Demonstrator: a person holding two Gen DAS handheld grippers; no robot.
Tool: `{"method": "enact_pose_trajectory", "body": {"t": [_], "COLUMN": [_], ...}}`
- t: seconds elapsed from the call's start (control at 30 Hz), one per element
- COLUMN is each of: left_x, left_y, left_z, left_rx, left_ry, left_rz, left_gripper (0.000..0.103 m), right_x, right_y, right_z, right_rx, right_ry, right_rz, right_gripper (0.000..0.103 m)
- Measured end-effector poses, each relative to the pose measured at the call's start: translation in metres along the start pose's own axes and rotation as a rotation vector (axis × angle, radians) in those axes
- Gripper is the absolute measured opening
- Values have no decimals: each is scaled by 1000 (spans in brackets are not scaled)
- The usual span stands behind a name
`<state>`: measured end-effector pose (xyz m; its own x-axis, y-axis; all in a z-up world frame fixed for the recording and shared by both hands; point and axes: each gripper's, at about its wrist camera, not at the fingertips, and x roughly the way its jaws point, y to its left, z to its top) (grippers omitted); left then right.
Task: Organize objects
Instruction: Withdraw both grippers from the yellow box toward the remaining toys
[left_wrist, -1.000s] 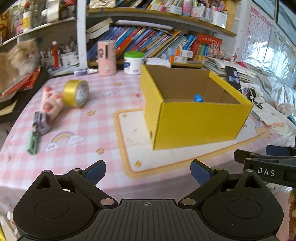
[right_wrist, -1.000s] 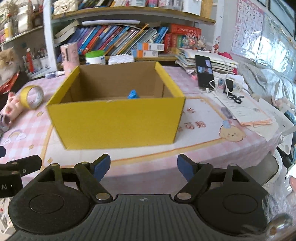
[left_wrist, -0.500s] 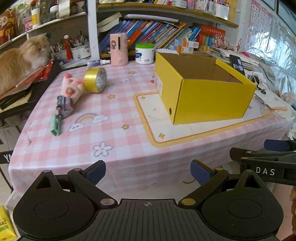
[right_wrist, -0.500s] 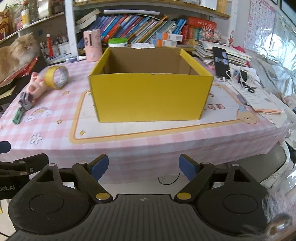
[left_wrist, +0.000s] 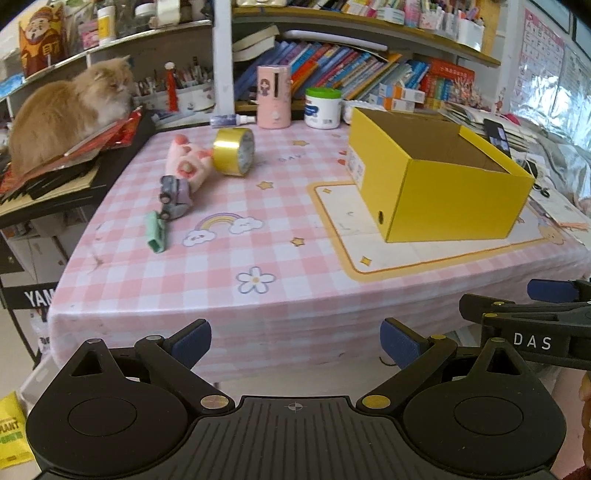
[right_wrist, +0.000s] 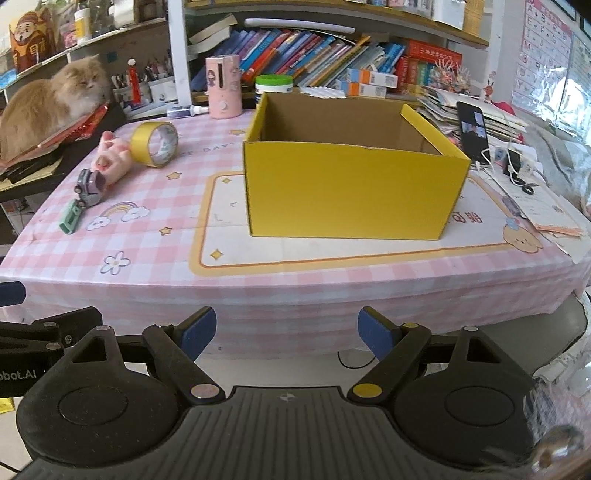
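Note:
A yellow cardboard box (left_wrist: 439, 177) (right_wrist: 351, 192) stands open on the pink checked table (left_wrist: 258, 240); its inside is hidden from here. On the left of the table lie a gold tape roll (left_wrist: 234, 151) (right_wrist: 155, 144), a pink pig toy (left_wrist: 186, 166) (right_wrist: 110, 157), a grey toy car (left_wrist: 173, 197) (right_wrist: 88, 186) and a green piece (left_wrist: 156, 232) (right_wrist: 70, 219). My left gripper (left_wrist: 295, 339) is open and empty, below and in front of the table's front edge. My right gripper (right_wrist: 286, 332) is open and empty, likewise off the table in front of the box.
An orange cat (left_wrist: 70, 110) sits on a stack at the far left. A pink cylinder (left_wrist: 273, 96), a white jar (left_wrist: 323, 109) and bookshelves line the back. A phone (right_wrist: 474, 129), cables and papers (right_wrist: 546, 210) lie to the right of the box.
Both grippers have pulled back and down from the table, so the box and table look farther. The blue item inside the box is no longer visible.

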<state>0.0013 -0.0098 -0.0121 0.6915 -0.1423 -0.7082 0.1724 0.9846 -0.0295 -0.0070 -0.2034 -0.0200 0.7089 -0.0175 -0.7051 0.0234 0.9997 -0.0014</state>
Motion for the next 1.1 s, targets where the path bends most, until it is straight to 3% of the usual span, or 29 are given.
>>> {"method": "enact_pose_trajectory", "body": {"t": [0.83, 1.1], "left_x": [-27, -21], "left_y": [48, 64], "left_z": [-6, -6], "left_rx": [-50, -90], "left_ry": [-79, -54], "left_rz": [48, 74], "left_gripper": [99, 99], "right_x": [-5, -1], "right_y": [51, 70], "right_z": [8, 13], "right_rx": [-60, -91], "right_ry": [-30, -32], "right_rz": [86, 111], "right_gripper": [83, 83]}}
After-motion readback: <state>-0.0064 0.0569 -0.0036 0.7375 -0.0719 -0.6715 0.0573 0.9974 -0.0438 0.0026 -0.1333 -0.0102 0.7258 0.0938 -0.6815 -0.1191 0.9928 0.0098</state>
